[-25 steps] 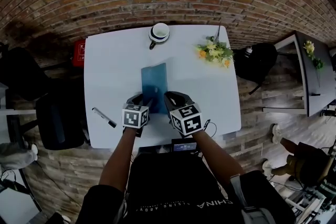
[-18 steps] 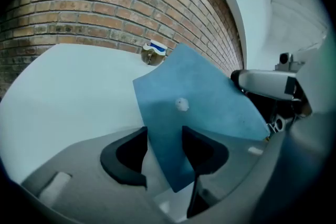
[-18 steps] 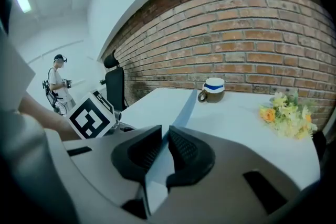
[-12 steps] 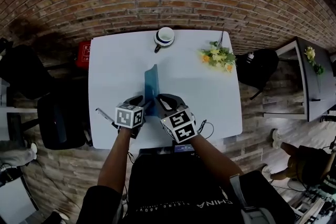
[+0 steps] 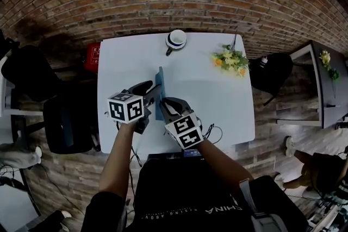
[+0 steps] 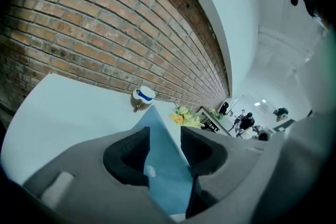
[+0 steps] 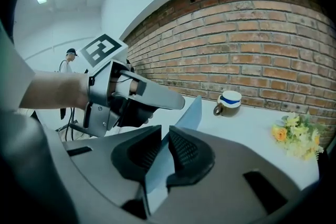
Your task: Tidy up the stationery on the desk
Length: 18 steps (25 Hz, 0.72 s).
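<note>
Your right tongs (image 7: pixel 164 147) pinch the blue folder (image 5: pixel 160 77) and hold it up on its edge over the white table (image 5: pixel 217 100). Your left tongs (image 6: pixel 165 139) are spread. They have just been closing a little, and the folder is between them. Past the tongs sits a cup (image 5: pixel 176 39). Off to the right are flowers (image 5: pixel 231 60).

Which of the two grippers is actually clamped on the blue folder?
The right gripper: its jaws pinch the blue folder tight. The left gripper's jaws have just been closing but stand apart, the folder between them unpressed.
</note>
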Each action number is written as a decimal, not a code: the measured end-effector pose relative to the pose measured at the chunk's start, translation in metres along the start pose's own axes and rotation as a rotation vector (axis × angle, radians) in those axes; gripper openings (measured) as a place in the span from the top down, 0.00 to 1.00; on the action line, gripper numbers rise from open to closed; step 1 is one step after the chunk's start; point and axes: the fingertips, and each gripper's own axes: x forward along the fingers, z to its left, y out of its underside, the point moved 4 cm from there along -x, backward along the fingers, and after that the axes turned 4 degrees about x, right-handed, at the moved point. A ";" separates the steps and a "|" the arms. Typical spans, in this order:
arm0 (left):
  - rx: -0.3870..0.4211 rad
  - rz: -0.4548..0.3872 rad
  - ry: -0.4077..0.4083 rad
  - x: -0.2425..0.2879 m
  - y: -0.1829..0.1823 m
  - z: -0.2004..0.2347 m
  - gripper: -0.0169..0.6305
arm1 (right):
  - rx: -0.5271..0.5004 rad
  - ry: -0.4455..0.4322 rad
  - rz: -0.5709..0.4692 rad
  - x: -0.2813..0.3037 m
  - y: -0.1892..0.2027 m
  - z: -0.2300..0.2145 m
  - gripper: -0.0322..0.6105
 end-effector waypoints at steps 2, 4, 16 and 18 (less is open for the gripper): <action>-0.002 0.043 0.007 0.005 -0.001 -0.001 0.68 | 0.003 -0.009 -0.003 0.001 -0.003 0.004 0.87; 0.001 0.091 0.014 0.011 0.000 -0.003 0.68 | -0.004 -0.017 -0.003 0.002 -0.004 0.007 0.87; -0.037 0.305 -0.032 0.022 0.016 0.011 0.72 | -0.138 -0.053 -0.009 0.014 -0.011 0.028 0.87; -0.084 0.282 -0.022 0.021 0.017 0.013 0.75 | -0.144 -0.069 -0.008 0.015 -0.010 0.030 0.87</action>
